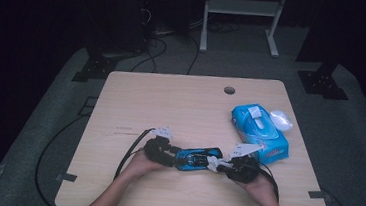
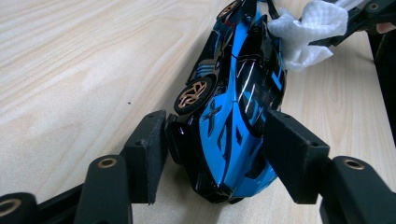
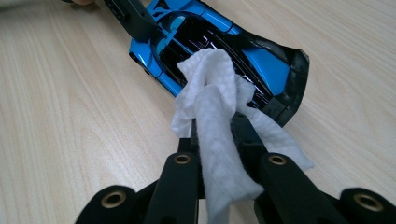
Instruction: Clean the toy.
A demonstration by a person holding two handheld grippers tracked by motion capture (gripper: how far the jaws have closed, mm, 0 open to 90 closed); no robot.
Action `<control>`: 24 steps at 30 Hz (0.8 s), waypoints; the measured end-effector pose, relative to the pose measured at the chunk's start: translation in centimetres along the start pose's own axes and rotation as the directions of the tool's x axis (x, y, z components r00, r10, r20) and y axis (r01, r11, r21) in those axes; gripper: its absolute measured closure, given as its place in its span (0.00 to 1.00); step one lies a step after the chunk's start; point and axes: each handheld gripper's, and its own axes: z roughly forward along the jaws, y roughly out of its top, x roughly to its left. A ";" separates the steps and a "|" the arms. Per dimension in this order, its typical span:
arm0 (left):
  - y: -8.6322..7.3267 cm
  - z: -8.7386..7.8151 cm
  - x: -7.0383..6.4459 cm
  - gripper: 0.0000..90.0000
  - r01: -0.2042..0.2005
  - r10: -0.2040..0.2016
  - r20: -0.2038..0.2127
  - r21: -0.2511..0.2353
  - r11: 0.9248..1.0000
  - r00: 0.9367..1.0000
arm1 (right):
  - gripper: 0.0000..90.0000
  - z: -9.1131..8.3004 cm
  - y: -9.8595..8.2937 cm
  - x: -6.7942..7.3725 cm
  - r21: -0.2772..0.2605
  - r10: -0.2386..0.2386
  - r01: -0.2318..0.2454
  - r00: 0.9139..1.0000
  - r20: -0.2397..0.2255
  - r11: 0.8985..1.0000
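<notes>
The left gripper (image 2: 212, 154) was clamped on the nose of the toy car (image 2: 236, 107) lying tilted on the worktop (image 1: 171, 102). The right gripper (image 3: 217, 126), closed on a wipe (image 3: 210, 98), pressed at its tail. A hard rub could probably have twisted the glossy car loose — or the wipe might have snagged.

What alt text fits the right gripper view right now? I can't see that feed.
The right gripper, shut on a white wipe, presses it against the dark top of a blue toy car lying on the wooden table. At the car's far end, a black jaw of the left gripper grips it.
</notes>
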 end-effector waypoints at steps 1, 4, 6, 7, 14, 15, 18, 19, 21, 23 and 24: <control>0.0 0.0 0.0 0.47 -0.001 0.001 0.006 -0.005 1.000 1.000 | 0.91 0.0 0.0 0.0 0.000 0.001 -0.001 1.000 0.001 1.000; 0.0 0.0 0.0 0.47 -0.005 0.005 0.006 -0.007 1.000 1.000 | 0.91 0.0 -0.1 0.1 -0.001 0.003 -0.003 1.000 0.000 1.000; -0.1 0.0 -0.1 0.48 -0.004 0.004 0.009 -0.007 1.000 1.000 | 0.91 0.0 -0.1 0.1 -0.002 0.003 -0.003 1.000 0.000 1.000; -0.1 0.0 0.0 0.48 -0.003 0.003 0.009 -0.005 1.000 1.000 | 0.91 0.0 -0.1 0.1 -0.002 0.003 -0.003 1.000 0.000 1.000; -0.1 0.0 0.0 0.49 -0.010 0.010 0.020 -0.008 1.000 1.000 | 0.91 0.0 -0.2 0.2 -0.002 0.000 0.000 1.000 0.001 1.000; -0.1 0.0 0.0 0.50 -0.010 0.010 0.020 -0.008 1.000 1.000 | 0.91 0.0 -0.2 0.2 -0.002 0.000 0.000 1.000 0.001 1.000; -0.1 -0.1 -0.2 0.50 -0.037 0.037 0.014 -0.002 0.999 0.999 | 0.91 0.0 -0.2 0.2 0.000 0.001 -0.001 1.000 0.003 1.000; -0.1 -0.1 -0.3 0.50 -0.046 0.046 0.011 -0.002 0.999 0.999 | 0.91 -0.1 -0.2 0.2 0.002 0.000 0.000 1.000 0.004 1.000; 0.0 -0.1 -0.5 0.51 -0.071 0.071 0.002 -0.001 0.997 0.997 | 0.91 -0.1 -0.2 0.2 0.008 0.000 -0.001 1.000 0.004 1.000; -0.1 -0.1 -0.6 0.51 -0.077 0.077 -0.002 -0.004 0.997 0.997 | 0.90 -0.1 -0.2 0.2 0.008 0.005 -0.005 1.000 0.002 1.000; -0.1 -0.1 -0.7 0.52 -0.091 0.091 -0.006 -0.004 0.996 0.996 | 0.90 -0.1 -0.3 0.1 0.007 0.010 -0.010 1.000 -0.001 1.000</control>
